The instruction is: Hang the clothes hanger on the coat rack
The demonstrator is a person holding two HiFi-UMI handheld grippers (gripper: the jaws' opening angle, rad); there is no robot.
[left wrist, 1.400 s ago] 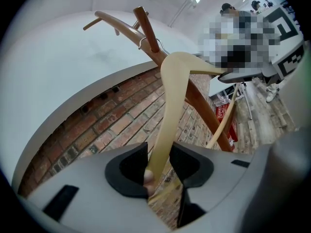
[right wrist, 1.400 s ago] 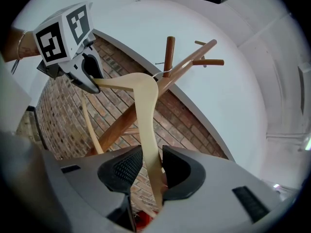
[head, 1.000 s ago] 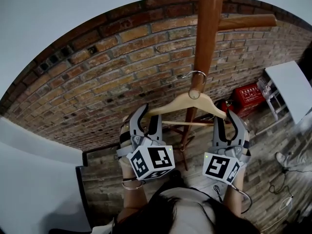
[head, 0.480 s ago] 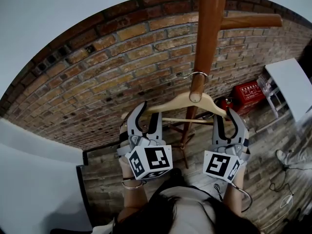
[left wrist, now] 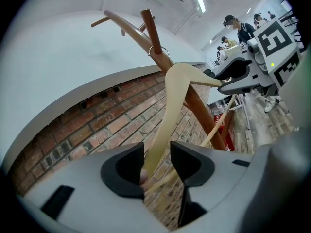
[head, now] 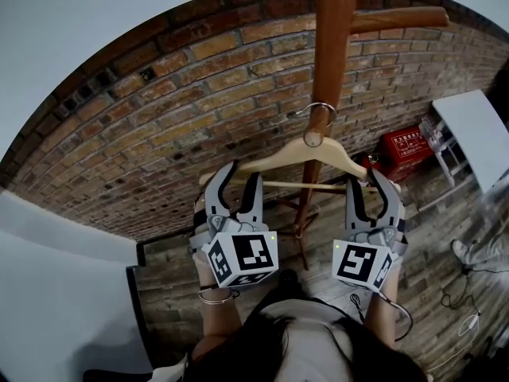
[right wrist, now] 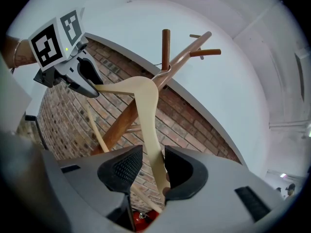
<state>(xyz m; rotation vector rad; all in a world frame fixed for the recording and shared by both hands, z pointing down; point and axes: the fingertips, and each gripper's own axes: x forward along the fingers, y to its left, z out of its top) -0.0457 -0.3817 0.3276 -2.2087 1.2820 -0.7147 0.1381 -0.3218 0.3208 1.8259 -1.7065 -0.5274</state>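
A pale wooden clothes hanger hangs by its metal hook on a peg of the brown wooden coat rack. My left gripper is at the hanger's left end. Its jaws are opening, and in the left gripper view the hanger passes between them with a gap on the right side. My right gripper is at the right end. In the right gripper view the hanger rests against the right jaw, with a gap to the left one.
A brick wall stands right behind the rack. A red box and a white table are at the right, with cables on the wooden floor. People are at desks far off.
The left gripper's jaws have spread a little around the hanger's end. The hanger stays on its peg and both hands keep their places.
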